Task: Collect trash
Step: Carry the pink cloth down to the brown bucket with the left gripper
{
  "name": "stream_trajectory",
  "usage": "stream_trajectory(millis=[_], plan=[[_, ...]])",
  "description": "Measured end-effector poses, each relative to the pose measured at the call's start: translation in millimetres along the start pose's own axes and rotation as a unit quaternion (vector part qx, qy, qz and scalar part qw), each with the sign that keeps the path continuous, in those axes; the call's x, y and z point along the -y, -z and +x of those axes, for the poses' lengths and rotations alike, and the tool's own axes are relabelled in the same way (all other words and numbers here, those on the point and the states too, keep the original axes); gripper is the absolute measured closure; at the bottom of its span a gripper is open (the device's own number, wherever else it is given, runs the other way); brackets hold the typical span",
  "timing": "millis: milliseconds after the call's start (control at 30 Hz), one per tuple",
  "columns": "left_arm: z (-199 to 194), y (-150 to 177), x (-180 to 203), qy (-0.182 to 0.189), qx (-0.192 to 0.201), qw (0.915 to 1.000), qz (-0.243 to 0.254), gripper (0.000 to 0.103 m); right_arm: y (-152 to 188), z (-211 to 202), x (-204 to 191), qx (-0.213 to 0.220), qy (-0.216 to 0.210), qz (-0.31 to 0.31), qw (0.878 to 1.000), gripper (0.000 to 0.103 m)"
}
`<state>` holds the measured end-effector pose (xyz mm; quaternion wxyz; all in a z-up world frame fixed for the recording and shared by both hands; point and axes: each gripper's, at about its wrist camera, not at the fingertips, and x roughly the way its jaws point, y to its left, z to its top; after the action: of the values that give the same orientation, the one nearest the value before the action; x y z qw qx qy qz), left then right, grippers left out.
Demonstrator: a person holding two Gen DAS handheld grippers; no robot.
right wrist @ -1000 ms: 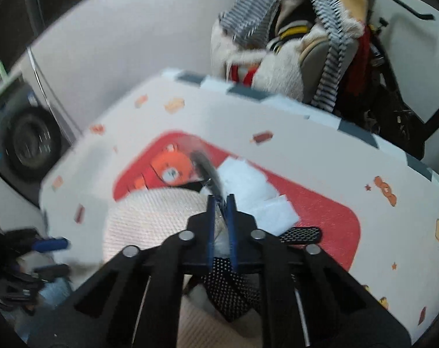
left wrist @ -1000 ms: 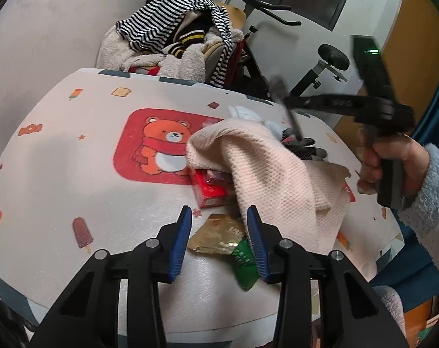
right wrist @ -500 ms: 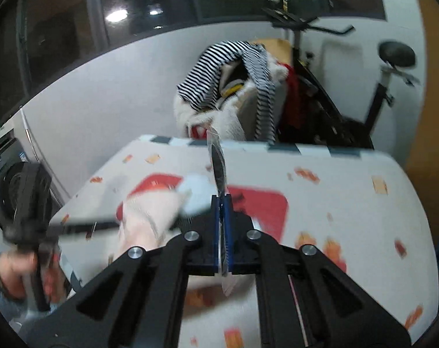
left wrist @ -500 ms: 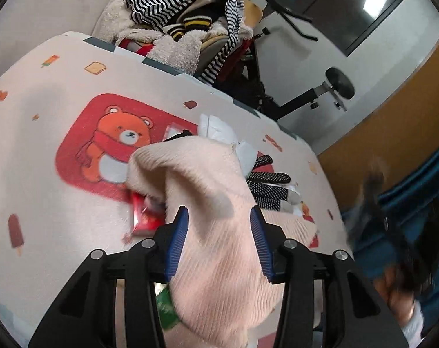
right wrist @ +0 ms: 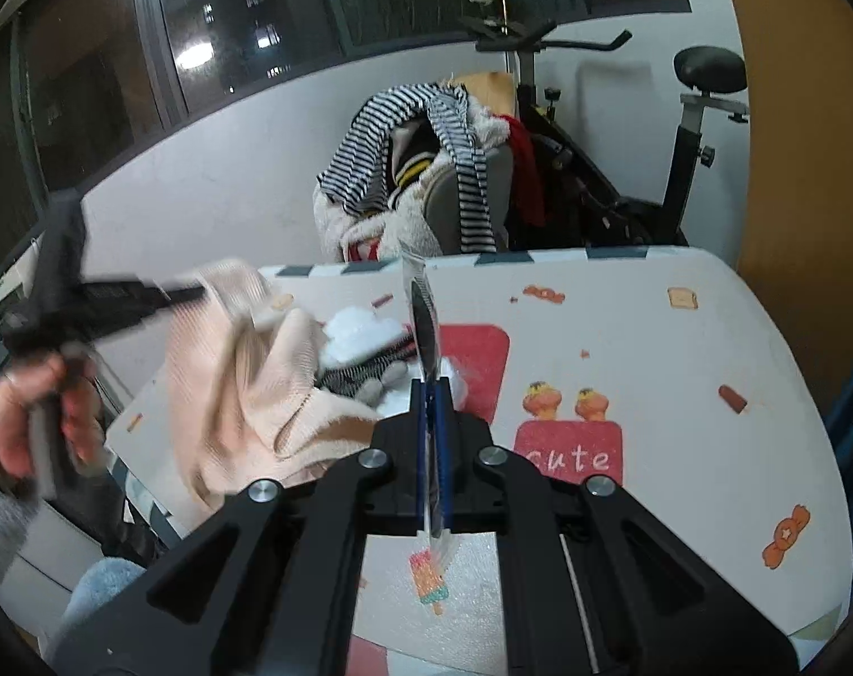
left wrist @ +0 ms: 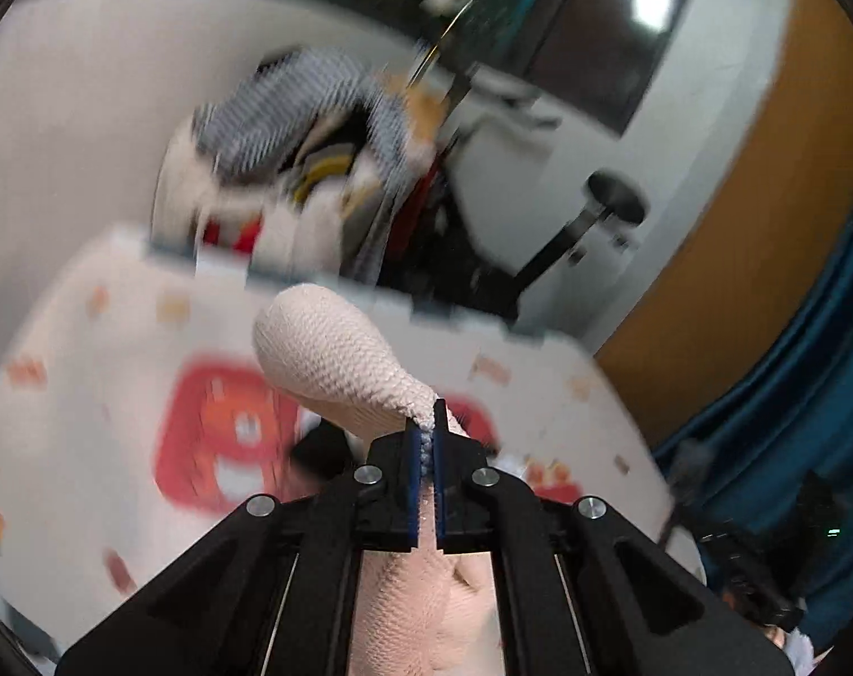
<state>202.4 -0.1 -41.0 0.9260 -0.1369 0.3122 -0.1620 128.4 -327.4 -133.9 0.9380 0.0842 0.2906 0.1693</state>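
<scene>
My left gripper (left wrist: 425, 434) is shut on a fold of the pink knit cloth (left wrist: 336, 360) and holds it above the patterned table (left wrist: 88, 394); the cloth bulges past the pads and hangs below them. The right wrist view shows the same cloth (right wrist: 246, 388) lifted at the table's left, under the blurred left gripper (right wrist: 192, 294). My right gripper (right wrist: 432, 388) is shut on a thin clear-and-dark plastic wrapper (right wrist: 423, 315) that stands up between the pads. White tissue (right wrist: 359, 332) and black dotted fabric (right wrist: 359, 374) lie beside the cloth.
A chair heaped with striped and fleece clothes (right wrist: 421, 158) stands behind the table's far edge, with an exercise bike (right wrist: 697, 129) to its right. A blue curtain (left wrist: 792, 422) hangs at the right. A hand (right wrist: 26, 422) grips the left tool.
My left gripper closed on the pink cloth and rose with it. My right gripper swung out over the right side of the table with the wrapper still held.
</scene>
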Motion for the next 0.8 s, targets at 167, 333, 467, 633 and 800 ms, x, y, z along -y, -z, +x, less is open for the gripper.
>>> stream_trajectory(millis=[167, 333, 467, 633, 800], plan=[[-65, -48, 33, 0.013, 0.068, 0.9967, 0.042, 0.100, -11, -17, -8, 0.022, -0.008, 0.000, 1.000, 0.096], [-107, -60, 55, 0.022, 0.090, 0.9934, 0.068, 0.100, -21, -34, -20, 0.033, -0.021, -0.004, 0.999, 0.096], [-128, -50, 64, 0.027, 0.090, 0.9925, 0.078, 0.100, -20, -48, -34, 0.032, -0.027, -0.013, 0.999, 0.096], [-148, -19, 67, 0.040, 0.081, 0.9929, 0.077, 0.100, -12, -66, -48, 0.031, -0.033, -0.023, 0.999, 0.096], [-173, 22, 75, 0.070, 0.070, 0.9918, 0.081, 0.100, 3, -83, -60, 0.030, -0.032, -0.030, 0.999, 0.096]])
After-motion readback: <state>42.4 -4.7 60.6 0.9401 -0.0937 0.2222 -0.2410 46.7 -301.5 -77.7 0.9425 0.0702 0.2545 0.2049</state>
